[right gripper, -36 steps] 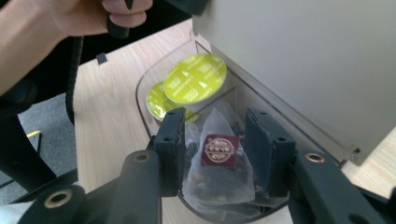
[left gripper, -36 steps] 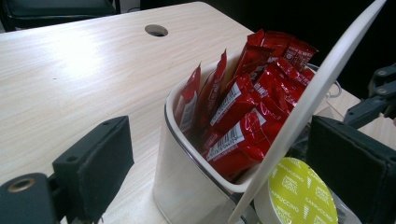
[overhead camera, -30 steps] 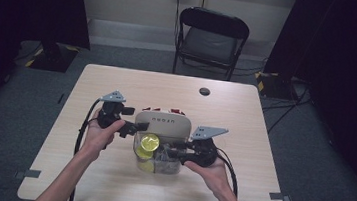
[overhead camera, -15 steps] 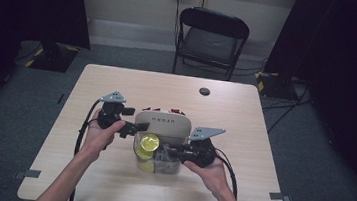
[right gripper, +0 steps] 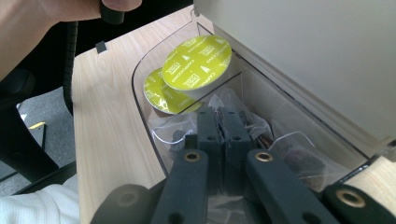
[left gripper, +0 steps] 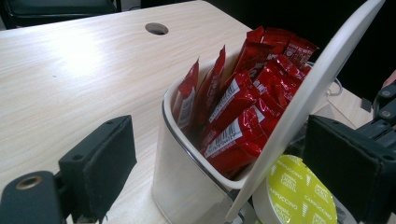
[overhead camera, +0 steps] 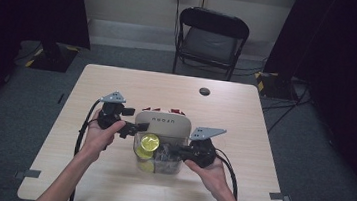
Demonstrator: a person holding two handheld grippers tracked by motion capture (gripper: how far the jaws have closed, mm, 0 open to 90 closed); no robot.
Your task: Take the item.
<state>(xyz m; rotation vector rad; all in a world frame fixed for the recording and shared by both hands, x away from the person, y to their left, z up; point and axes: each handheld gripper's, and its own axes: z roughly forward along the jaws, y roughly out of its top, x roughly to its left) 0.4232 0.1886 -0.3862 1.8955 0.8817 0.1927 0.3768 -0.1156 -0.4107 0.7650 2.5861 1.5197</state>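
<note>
A clear organiser box (overhead camera: pixel 136 152) stands mid-table with its white lid (overhead camera: pixel 164 121) tilted up. Red sachets (left gripper: pixel 238 107) fill the back compartment. Two yellow capsules (right gripper: pixel 198 60) lie in the front left compartment, and clear-wrapped tea bags (right gripper: pixel 289 149) in the front right one. My left gripper (overhead camera: pixel 131 128) is open at the box's left side, its jaws wide apart with the lid's (left gripper: pixel 317 79) edge and the box's wall (left gripper: pixel 182 186) between them. My right gripper (right gripper: pixel 217 114) reaches into the tea bag compartment, its jaws pressed together on a clear wrapper.
The light wooden table (overhead camera: pixel 107 183) has a round cable hole (overhead camera: pixel 204 91) at the back. A black folding chair (overhead camera: pixel 210 38) stands beyond the far edge. Cables trail from both grippers along the table.
</note>
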